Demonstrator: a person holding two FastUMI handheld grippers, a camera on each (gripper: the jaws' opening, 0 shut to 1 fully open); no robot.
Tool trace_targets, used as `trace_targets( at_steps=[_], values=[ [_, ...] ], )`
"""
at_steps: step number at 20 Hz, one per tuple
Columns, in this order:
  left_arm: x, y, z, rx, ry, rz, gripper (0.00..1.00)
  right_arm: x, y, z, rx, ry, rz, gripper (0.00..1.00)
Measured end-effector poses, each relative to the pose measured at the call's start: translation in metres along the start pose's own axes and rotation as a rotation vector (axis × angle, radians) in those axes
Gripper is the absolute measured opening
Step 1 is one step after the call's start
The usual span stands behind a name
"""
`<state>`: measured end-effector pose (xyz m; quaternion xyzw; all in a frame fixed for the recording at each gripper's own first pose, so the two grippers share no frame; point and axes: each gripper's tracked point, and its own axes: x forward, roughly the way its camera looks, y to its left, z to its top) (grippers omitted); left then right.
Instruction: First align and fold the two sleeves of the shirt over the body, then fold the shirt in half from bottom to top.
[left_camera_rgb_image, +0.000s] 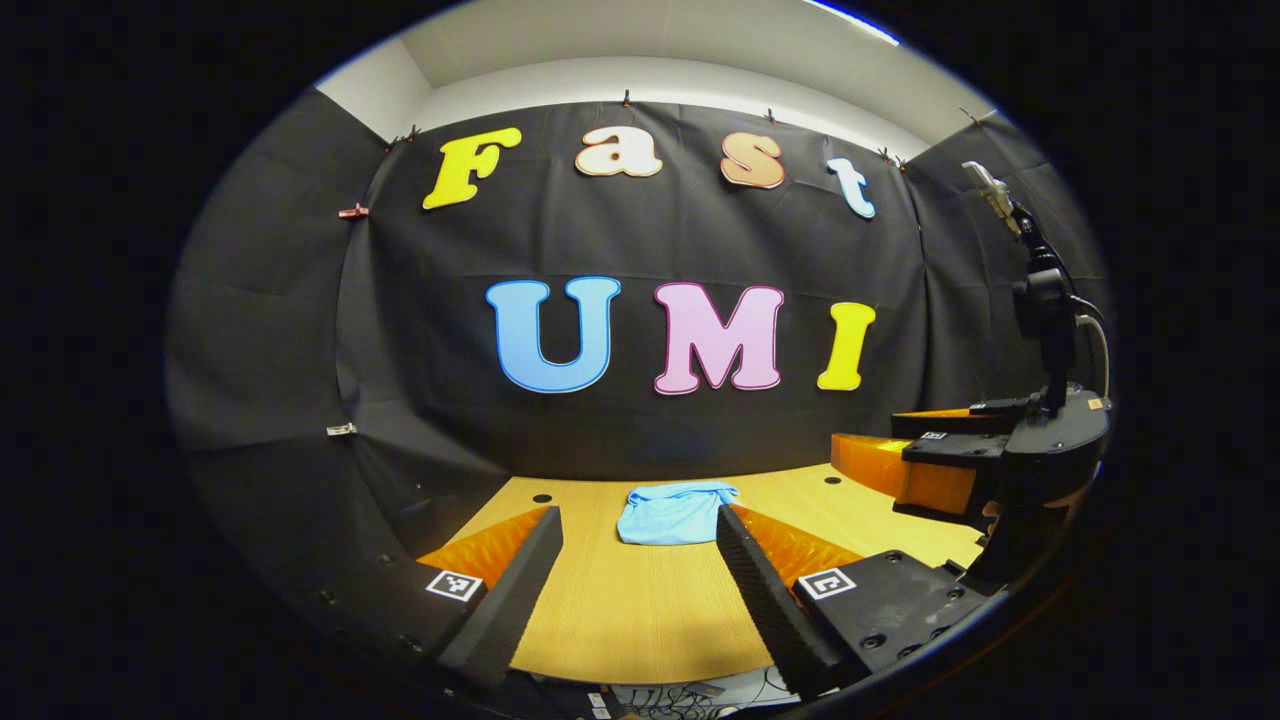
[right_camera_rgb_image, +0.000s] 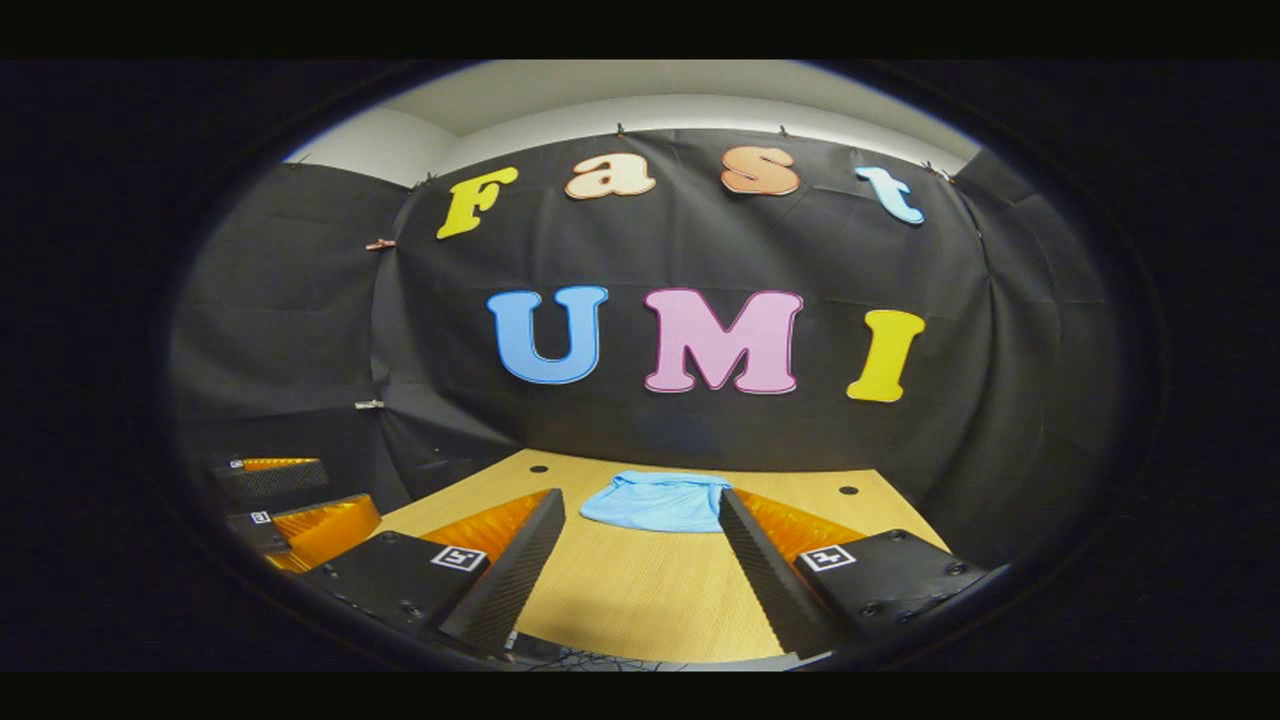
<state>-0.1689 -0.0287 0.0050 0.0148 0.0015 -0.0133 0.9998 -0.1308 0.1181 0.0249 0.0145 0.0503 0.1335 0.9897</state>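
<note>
Left tongs (left_camera_rgb_image: 640, 560): fingers spread wide apart in the left gripper view, nothing between them, held above the near part of the bench and pointing toward the far wall.
Left tongs, as seen from the other side: they sit at the lower left of the right gripper view (right_camera_rgb_image: 285, 500), well apart from the shirt.
Right tongs (right_camera_rgb_image: 640, 550): fingers likewise spread wide, gripping nothing, raised over the near part of the bench and aimed at the far wall.
Right tongs, as seen from the other side: they sit at the right edge of the left gripper view (left_camera_rgb_image: 900, 465), beside the left tongs and higher in the picture, with a dark stalk and cable rising from the body.
Gap between the fingers: bare bench shows there in both views, with the shirt beyond the fingertips.
Shirt (left_camera_rgb_image: 672, 512): light blue, lying on the far middle of the bench as a small bundled heap, close to the back wall; in the right gripper view (right_camera_rgb_image: 655, 501) it looks flatter and wider. Neither pair of tongs touches it. Sleeves cannot be told apart from the body.
Bench (left_camera_rgb_image: 640, 610): light wood grain, with small dark round holes near its far corners.
Wall: black cloth behind and at both sides of the bench, held by small clips; pale ceiling above it.
</note>
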Motion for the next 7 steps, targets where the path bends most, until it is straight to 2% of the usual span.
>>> trace_targets(
  at_steps=[7],
  values=[
    [0.001,-0.011,-0.003,-0.005,0.006,-0.021,0.99,-0.007,-0.014,-0.004,0.007,0.006,-0.032,0.97]
  ],
)
